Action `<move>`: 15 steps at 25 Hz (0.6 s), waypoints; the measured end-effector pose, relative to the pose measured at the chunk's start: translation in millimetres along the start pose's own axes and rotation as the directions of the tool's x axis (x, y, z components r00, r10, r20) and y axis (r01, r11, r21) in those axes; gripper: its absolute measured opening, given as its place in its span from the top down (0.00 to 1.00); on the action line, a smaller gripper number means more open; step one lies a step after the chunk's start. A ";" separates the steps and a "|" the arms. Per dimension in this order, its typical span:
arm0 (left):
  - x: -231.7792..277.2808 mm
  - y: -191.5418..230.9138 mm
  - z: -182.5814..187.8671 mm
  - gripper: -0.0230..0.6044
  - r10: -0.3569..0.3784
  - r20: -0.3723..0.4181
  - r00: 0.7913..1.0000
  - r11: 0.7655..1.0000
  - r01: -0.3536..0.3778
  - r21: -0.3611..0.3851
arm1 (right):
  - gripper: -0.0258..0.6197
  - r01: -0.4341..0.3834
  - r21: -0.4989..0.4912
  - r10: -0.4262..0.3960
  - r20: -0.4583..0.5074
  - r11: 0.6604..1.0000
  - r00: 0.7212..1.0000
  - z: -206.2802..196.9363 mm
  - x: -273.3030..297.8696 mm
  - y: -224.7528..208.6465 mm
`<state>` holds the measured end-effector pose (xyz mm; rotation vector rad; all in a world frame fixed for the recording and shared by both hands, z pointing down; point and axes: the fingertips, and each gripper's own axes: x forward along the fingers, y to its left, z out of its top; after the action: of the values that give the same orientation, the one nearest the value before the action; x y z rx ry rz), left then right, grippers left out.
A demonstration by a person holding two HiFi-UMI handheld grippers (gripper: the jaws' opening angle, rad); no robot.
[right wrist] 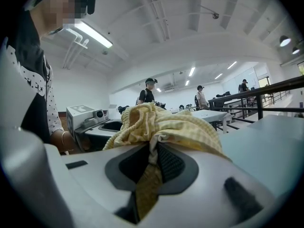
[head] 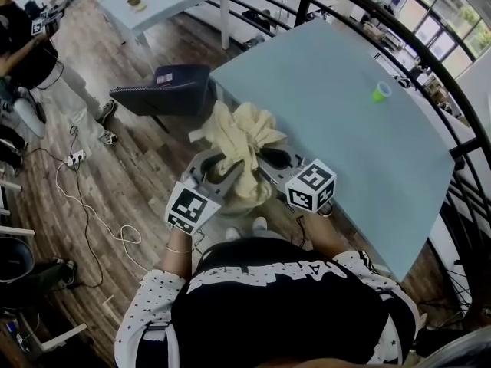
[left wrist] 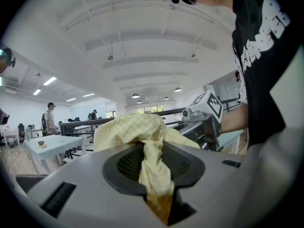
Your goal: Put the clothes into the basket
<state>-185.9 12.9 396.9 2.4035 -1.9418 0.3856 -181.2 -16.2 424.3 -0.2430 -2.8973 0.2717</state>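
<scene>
A large pale blue table [head: 345, 113] fills the right of the head view. Off its left edge, at frame centre, a crumpled yellow checked cloth [head: 242, 148] hangs in the air above the wooden floor [head: 138, 175]. The left gripper [head: 217, 167] and the right gripper [head: 268, 159] each pinch a fold of it, jaws pressed on the fabric. A small green cup [head: 381, 92] stands on the table, upper right.

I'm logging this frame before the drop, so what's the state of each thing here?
Yellow checked garment: bunched, pinched at two places.
Left gripper: jaws shut on the yellow checked garment.
Right gripper: jaws shut on the yellow checked garment.
Dark basket: on the floor, contents hidden.
Green cup: upright on the blue table.
</scene>
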 end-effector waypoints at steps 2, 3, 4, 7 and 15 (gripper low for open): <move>2.5 1.8 -0.4 0.77 0.005 -0.003 1.000 1.000 -0.005 0.000 | 0.86 -0.007 0.002 0.007 0.004 1.000 1.000 -0.1 1.1 -3.0; 3.4 2.9 -0.5 0.77 0.009 -0.004 1.000 1.000 -0.009 0.000 | 0.86 -0.011 0.002 0.011 0.006 1.000 1.000 0.0 2.0 -4.2; 4.3 4.0 -0.6 0.77 0.013 -0.007 1.000 1.000 -0.013 -0.001 | 0.86 -0.015 0.003 0.015 0.007 1.000 1.000 0.3 2.9 -5.3; 8.2 6.9 -0.3 0.77 0.024 -0.012 1.000 1.000 -0.024 -0.007 | 0.86 -0.027 0.003 0.027 0.009 1.000 1.000 1.6 4.3 -10.0; 18.8 17.4 0.2 0.77 0.052 -0.021 0.998 0.998 -0.052 -0.018 | 0.86 -0.059 0.007 0.059 0.013 0.998 0.998 5.1 10.8 -23.7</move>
<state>-199.0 -9.0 398.3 2.3327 -1.9942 0.3903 -196.1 -38.0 426.3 -0.3273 -2.9049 0.2954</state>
